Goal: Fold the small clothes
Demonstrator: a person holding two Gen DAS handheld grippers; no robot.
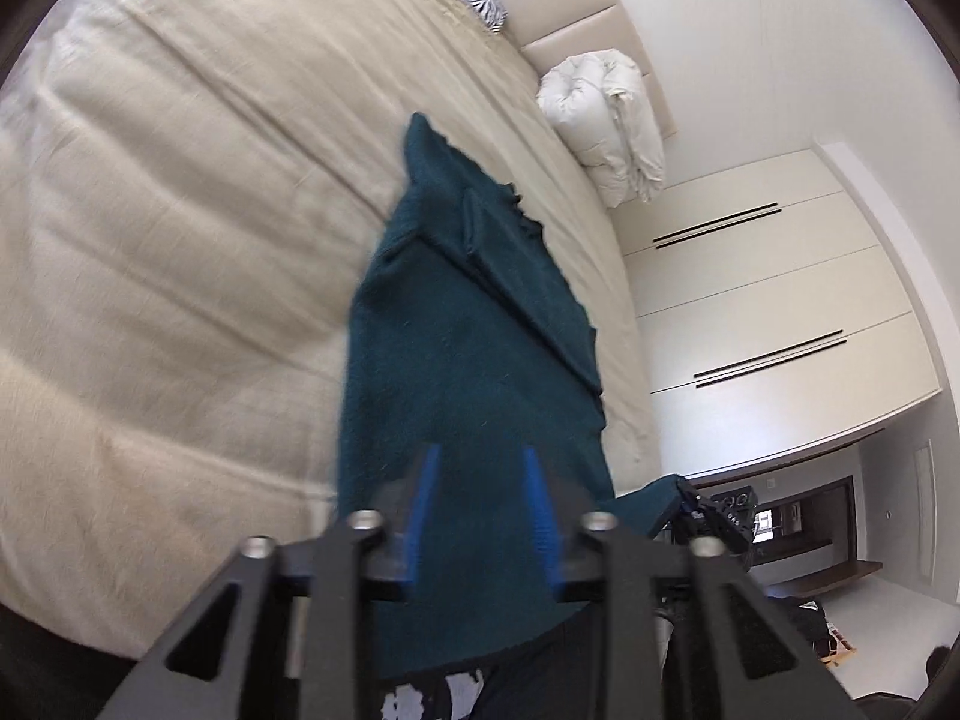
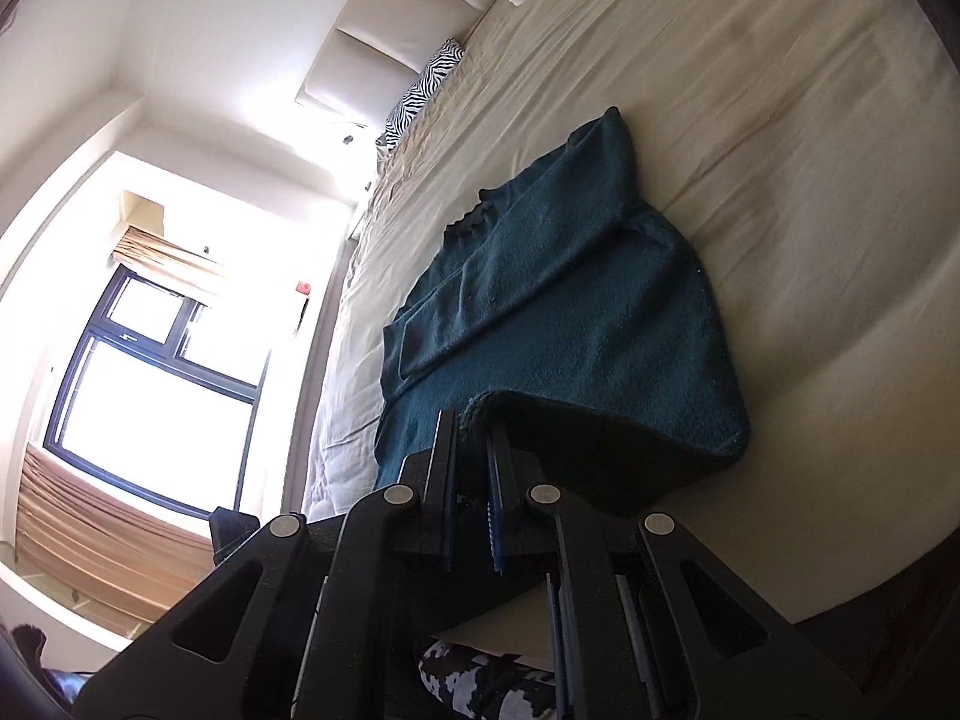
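**A Dark Green Sweater on the Bed**

A dark green sweater (image 1: 474,354) lies on a big bed (image 1: 180,240) with a cream cover. One sleeve is folded across its middle. The near edge is lifted off the bed and curls over.

The right gripper (image 2: 474,462) pinches that lifted edge. Its jaws are squeezed tight on the cloth. The left gripper (image 1: 480,510) floats just over the sweater with its jaws apart. Nothing is between them; the cloth shows in the gap behind.

At the head of the bed sit a zebra pillow (image 2: 420,96) and a puffy white blanket (image 1: 606,126), well away from the sweater. A padded headboard (image 2: 384,42) stands behind them. White cupboards (image 1: 750,300) fill one wall. A bright window (image 2: 150,372) with tan curtains fills the other.

The black gripper frames hide the sweater's nearest part. A bit of black-and-white patterned cloth (image 2: 480,684) peeks out below, cut off and hard to make out. The left view is blurry.
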